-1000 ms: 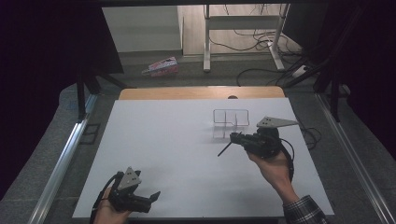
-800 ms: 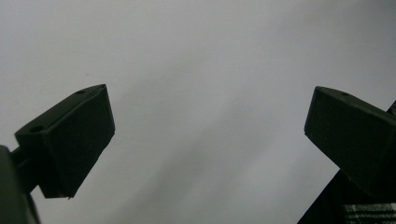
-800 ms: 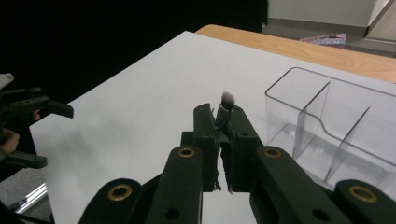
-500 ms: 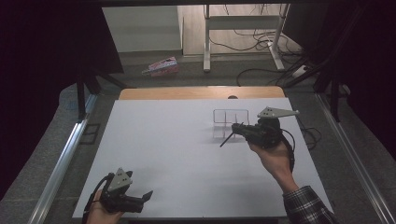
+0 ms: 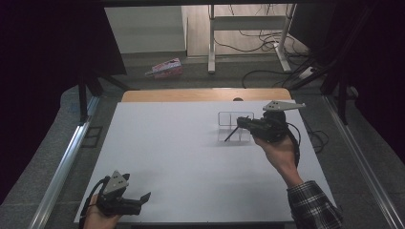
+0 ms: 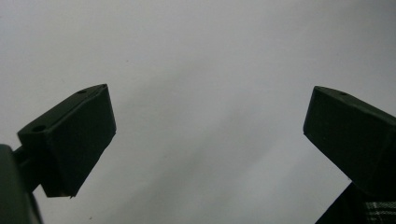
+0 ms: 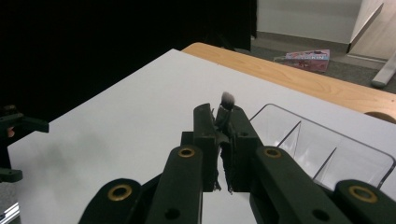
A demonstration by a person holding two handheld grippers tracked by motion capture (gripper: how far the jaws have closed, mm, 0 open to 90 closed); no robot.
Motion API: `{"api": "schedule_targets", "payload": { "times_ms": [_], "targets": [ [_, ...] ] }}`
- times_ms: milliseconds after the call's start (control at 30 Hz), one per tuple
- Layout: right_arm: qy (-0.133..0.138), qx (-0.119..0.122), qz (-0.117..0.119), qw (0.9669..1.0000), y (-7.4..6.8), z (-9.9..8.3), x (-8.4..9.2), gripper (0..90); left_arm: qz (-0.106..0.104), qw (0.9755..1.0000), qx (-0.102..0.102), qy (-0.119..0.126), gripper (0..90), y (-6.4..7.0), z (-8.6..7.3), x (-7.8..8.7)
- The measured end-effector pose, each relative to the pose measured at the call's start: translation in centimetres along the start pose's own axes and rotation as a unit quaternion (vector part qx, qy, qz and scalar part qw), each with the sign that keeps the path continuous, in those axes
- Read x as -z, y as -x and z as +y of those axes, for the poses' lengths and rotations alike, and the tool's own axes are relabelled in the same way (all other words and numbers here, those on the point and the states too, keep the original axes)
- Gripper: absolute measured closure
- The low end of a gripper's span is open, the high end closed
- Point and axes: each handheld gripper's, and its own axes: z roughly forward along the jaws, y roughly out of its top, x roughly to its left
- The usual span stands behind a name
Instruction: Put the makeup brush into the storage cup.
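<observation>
My right gripper (image 5: 242,124) is shut on a thin dark brush (image 5: 230,135), which slants down and left from the jaws. It hovers just above a clear divided tray (image 5: 224,116) at the far right of the white table. In the right gripper view the brush's pale bristle tip (image 7: 228,98) pokes out past the closed jaws of the right gripper (image 7: 222,114), with the clear tray (image 7: 327,126) just to the right. My left gripper (image 5: 142,200) rests at the near left edge, open and holding nothing. In its own view the left gripper (image 6: 208,135) has both jaws wide apart over bare white table.
The white tabletop (image 5: 167,148) spreads between the two hands, with a wooden strip (image 5: 191,94) along its far edge. A pink packet (image 5: 165,69) lies on the floor beyond it, near cables and a metal stand. Metal rails run along both sides of the table.
My right gripper has carried the brush up and away from the person, toward the clear tray. The left hand has barely shifted at the near edge.
</observation>
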Motion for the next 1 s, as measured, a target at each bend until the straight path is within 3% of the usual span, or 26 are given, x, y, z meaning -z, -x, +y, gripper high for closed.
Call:
{"api": "schedule_targets", "payload": {
  "times_ms": [267, 1000],
  "targets": [
    [0.006, 0.001, -0.012, 0.9999, 0.7, 1.2, -0.4, 84.6, -0.001, 0.9999, 0.01, 0.004, 2.8, -0.2, -0.1, -0.1],
    [0.023, 0.004, -0.047, 0.9986, 2.4, 4.2, -1.8, 84.7, -0.002, 1.0, 0.002, -0.004, 2.4, -0.1, -0.1, -0.2]
  ]
}}
